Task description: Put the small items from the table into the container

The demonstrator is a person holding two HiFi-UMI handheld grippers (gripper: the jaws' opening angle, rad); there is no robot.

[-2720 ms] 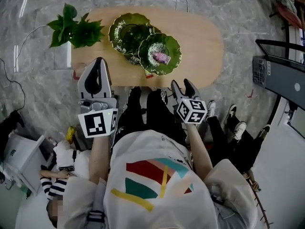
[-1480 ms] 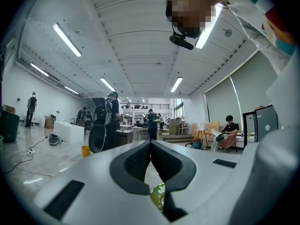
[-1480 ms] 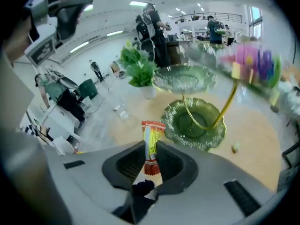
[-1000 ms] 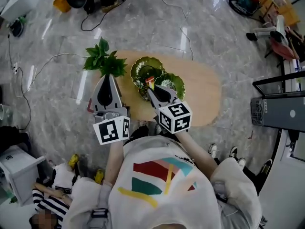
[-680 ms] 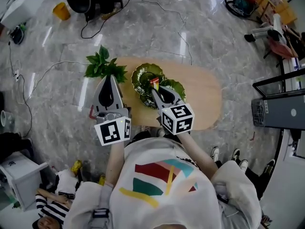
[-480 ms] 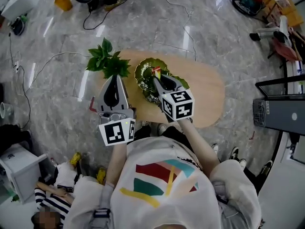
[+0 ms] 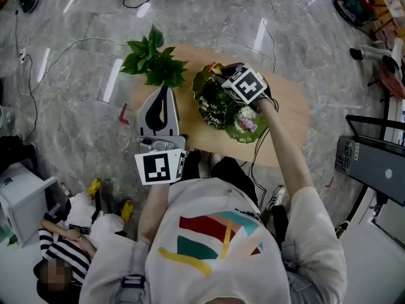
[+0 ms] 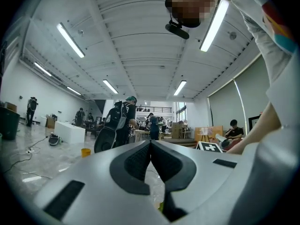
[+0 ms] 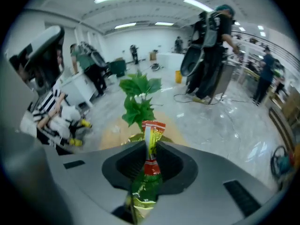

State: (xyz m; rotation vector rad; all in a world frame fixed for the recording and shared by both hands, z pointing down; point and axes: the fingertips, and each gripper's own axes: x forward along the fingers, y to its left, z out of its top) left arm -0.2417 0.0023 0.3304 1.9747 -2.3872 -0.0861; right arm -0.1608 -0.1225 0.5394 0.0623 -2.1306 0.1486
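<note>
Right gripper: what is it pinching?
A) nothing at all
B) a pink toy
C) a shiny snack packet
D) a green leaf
C: in the right gripper view, the right gripper has its jaws closed on a thin red, yellow and green snack packet that sticks out past their tips.

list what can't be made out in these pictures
Head view: right gripper covers part of the far green plate; contents there hidden.
Head view: pinkish item on the near plate, too small to identify.
Right gripper view: snack packet print blurred.
Left gripper view: left gripper body blocks the table.
</note>
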